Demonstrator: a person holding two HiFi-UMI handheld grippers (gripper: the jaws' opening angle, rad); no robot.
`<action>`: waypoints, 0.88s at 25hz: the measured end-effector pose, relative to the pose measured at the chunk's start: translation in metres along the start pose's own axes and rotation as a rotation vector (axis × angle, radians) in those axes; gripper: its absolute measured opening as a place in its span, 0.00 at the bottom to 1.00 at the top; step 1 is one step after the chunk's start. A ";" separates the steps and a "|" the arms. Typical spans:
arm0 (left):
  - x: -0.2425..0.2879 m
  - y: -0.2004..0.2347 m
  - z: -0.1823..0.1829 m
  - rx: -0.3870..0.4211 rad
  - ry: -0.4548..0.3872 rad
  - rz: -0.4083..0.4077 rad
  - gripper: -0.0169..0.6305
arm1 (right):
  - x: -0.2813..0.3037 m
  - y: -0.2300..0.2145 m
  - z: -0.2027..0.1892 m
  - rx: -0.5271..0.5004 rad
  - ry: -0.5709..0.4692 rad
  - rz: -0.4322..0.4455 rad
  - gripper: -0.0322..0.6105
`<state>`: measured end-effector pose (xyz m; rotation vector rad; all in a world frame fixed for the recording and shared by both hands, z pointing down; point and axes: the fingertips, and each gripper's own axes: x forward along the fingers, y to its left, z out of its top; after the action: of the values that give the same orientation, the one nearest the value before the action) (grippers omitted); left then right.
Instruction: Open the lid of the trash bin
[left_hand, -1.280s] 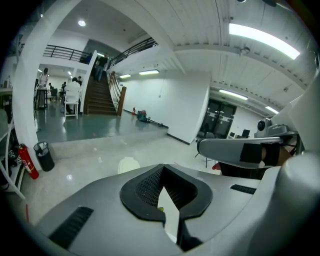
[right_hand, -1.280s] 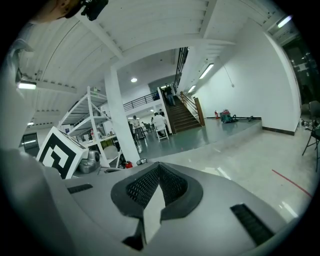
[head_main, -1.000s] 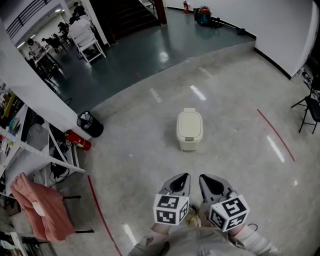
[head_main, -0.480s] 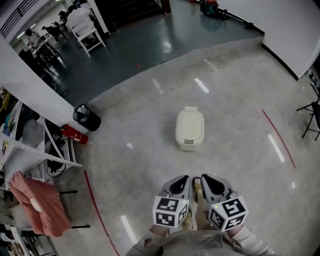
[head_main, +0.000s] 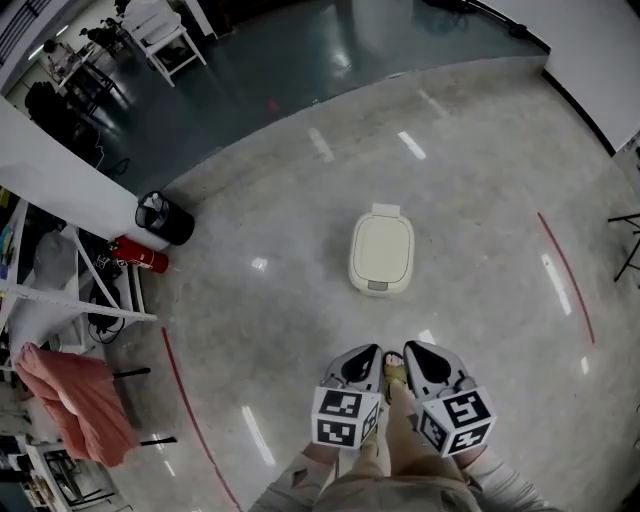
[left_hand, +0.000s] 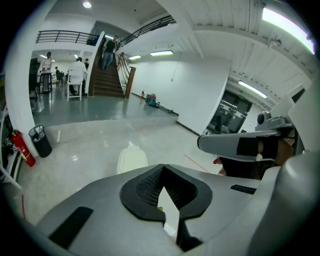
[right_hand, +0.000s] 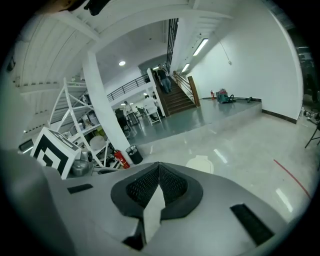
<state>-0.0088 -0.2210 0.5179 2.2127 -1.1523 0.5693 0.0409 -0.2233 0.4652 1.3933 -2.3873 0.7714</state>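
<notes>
Open floor (head_main: 480, 190) on every side of the trash bin (head_main: 381, 252), black basket (head_main: 165, 217) and fire extinguisher (head_main: 140, 257) well apart leftward.

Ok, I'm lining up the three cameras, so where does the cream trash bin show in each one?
Head view: trash bin just above centre, lid shut, standing on the floor.
Left gripper view: trash bin left of centre, lower half cut off by the grey housing.
Right gripper view: trash bin right of centre, only its top showing.
Shared landmark: the black wastebasket.

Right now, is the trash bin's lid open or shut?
Shut. Seen from above, the cream lid lies flat over the trash bin, and none of the inside shows.
</notes>
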 end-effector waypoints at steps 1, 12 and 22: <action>0.011 0.005 -0.004 -0.007 0.008 0.008 0.03 | 0.007 -0.007 -0.003 0.002 0.011 -0.004 0.05; 0.129 0.075 -0.048 -0.077 0.018 0.052 0.03 | 0.091 -0.070 -0.059 0.056 0.129 -0.038 0.05; 0.241 0.142 -0.102 -0.099 0.108 0.101 0.03 | 0.150 -0.098 -0.110 0.141 0.178 -0.014 0.05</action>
<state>-0.0091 -0.3624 0.7798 2.0243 -1.2146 0.6510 0.0469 -0.3070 0.6576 1.3306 -2.2225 1.0323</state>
